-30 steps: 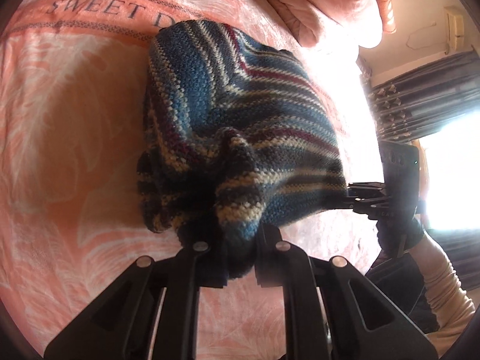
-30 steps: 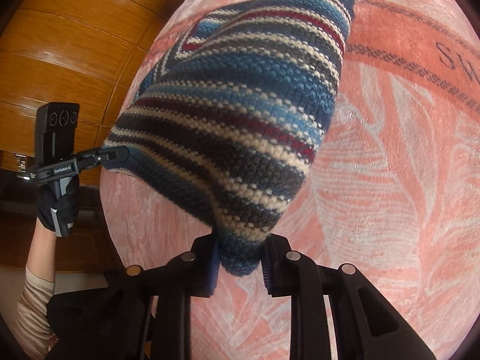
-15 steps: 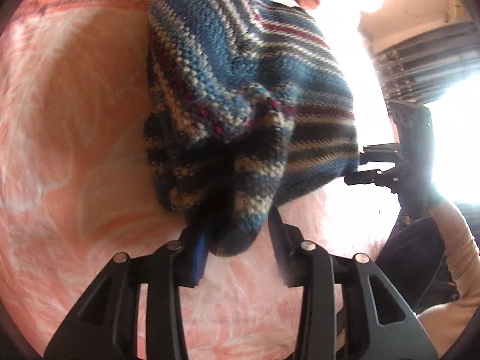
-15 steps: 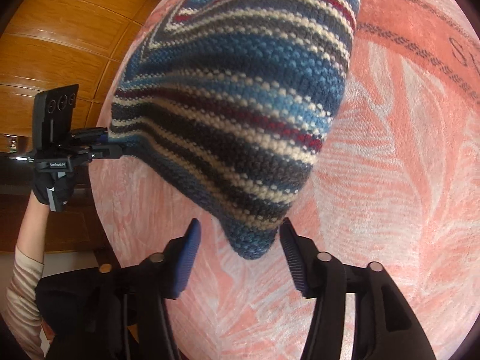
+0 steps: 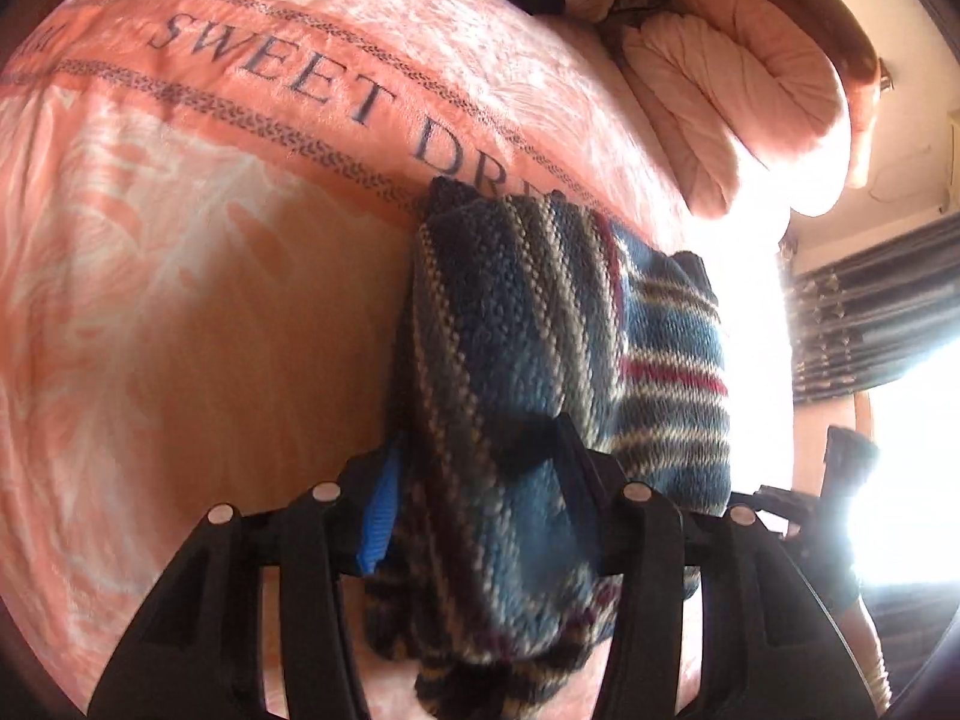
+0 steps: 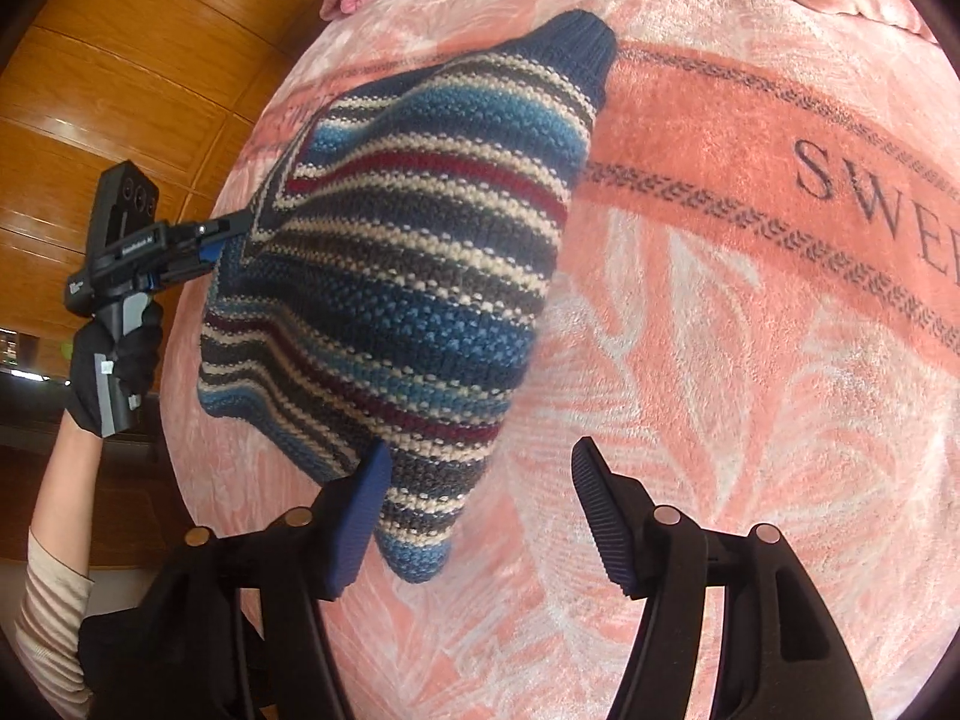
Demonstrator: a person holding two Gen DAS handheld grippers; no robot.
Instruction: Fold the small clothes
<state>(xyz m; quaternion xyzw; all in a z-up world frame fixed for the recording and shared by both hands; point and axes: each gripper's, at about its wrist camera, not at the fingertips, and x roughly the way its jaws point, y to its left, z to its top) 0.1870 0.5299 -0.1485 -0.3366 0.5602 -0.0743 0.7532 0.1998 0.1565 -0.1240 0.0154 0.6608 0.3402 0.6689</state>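
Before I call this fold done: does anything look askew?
Yes. The striped knit garment sits skewed on the pink blanket, its edges unaligned and one dark-cuffed corner poking out. The left gripper straddles a bunched fold; the right gripper is open.

The left gripper has its jaws spread wide. The right gripper is spread wide too. A gloved hand grips the left handle.

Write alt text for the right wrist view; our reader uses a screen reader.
A striped knitted garment lies on a pink blanket, one corner lying between the open right gripper. The left gripper, held in a gloved hand, reaches its far edge.
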